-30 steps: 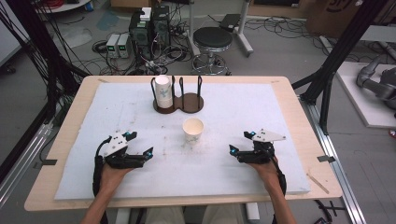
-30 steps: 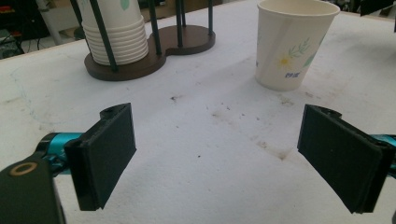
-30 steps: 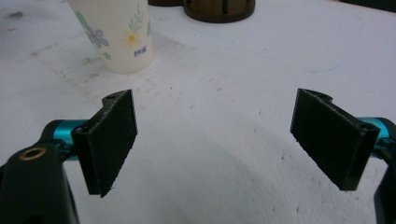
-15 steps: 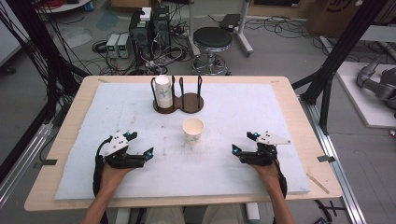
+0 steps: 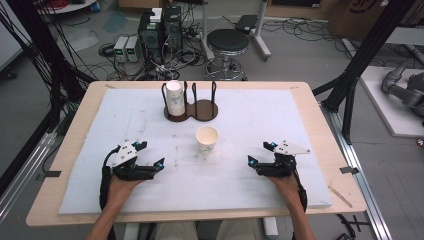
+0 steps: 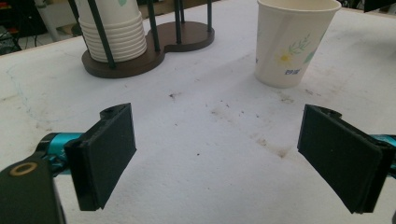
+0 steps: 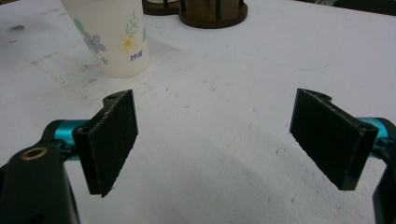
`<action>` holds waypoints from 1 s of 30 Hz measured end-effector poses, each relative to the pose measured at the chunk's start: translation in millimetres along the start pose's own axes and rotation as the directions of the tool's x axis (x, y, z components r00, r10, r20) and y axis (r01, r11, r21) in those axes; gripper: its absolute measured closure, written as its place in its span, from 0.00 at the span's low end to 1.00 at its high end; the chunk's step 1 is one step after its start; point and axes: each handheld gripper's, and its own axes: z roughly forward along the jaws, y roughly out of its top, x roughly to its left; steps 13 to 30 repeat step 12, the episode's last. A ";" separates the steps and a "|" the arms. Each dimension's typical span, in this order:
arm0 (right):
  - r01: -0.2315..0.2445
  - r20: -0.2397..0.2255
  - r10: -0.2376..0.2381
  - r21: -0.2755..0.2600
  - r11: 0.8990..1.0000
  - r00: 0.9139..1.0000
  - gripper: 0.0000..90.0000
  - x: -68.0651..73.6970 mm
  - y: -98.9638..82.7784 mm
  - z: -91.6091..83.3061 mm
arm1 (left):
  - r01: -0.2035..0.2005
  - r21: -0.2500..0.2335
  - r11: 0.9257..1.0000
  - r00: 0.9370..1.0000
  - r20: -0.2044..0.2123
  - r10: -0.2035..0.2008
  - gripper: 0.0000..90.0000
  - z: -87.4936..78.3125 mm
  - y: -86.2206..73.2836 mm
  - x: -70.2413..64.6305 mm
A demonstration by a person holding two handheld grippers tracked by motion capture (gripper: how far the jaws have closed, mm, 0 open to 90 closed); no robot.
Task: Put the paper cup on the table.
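Two grippers rest low on the white pad [image 5: 250, 185], one at each side, with a single paper cup between them. Left gripper [image 5: 150, 161] sits at the near left of the pad, held in the person's left hand [image 5: 120, 185], jaws pointing right and a little away. In the left gripper view its two black pads [image 6: 105, 154] stand spread wide, bare pad surface between them — nothing pinched. Stack of cups [image 5: 174, 98] stands in the left bay of the dark wooden holder [image 5: 192, 110] at the far middle of the pad; the right bay is ringed by its black posts. Loose cup [image 5: 206, 140] stands upright, mouth up, just in front of the holder and apart from it, roughly midway between the two grippers and farther from the person than either. It carries a leaf-and-flower print; brownish specks mark the pad near its base. From the left gripper view the cup is ahead and to the right, well clear of the jaws. Right gripper [image 5: 259, 154] lies at the near right, in the right hand [image 5: 285, 182], jaws pointing left toward the centre. Its pads [image 7: 112, 140] are likewise spread wide with nothing between them — cup ahead and to the left, untouched.
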 end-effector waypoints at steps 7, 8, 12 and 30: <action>-0.004 -0.015 0.004 0.015 1.000 1.000 0.17 -0.9 0.5 0.6 | 0.001 0.002 1.000 1.000 0.005 -0.001 0.12 0.2 0.0 0.0; -0.003 -0.015 0.004 0.014 1.000 1.000 0.17 -0.9 0.4 0.6 | 0.002 0.003 1.000 1.000 0.007 -0.002 0.12 0.1 0.0 0.3; 0.009 -0.026 -0.009 0.011 1.000 1.000 0.17 -1.0 0.4 0.9 | 0.010 0.001 1.000 1.000 0.008 -0.010 0.12 0.0 0.0 1.3; 0.009 -0.026 -0.009 0.011 1.000 1.000 0.17 -1.0 0.4 0.9 | 0.010 0.001 1.000 1.000 0.008 -0.010 0.12 0.0 0.0 1.3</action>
